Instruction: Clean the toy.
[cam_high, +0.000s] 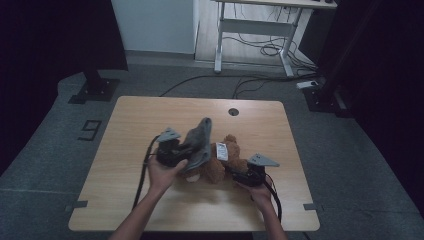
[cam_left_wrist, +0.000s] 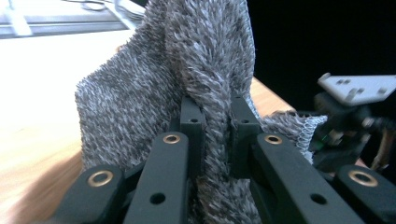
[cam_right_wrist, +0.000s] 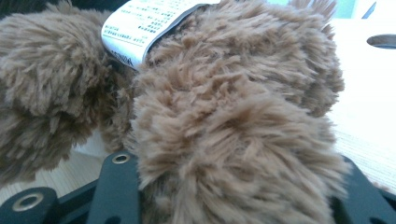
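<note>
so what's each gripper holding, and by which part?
The left gripper is shut on a bunched fold of the grey fuzzy cloth, lifted above the table. The brown teddy bear has a limb between the right gripper jaws; whether they clamp it can't be told.

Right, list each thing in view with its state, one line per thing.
grey cloth: pinched in the left tool, lifted and hanging above the table.
left tool: shut on the grey cloth.
brown plush bear: lying on the table, part of it between the right tool's jaws.
right tool: at the bear; grip unclear.
white label: attached to the bear, printed side showing.
table: wooden, cable hole open.
</note>
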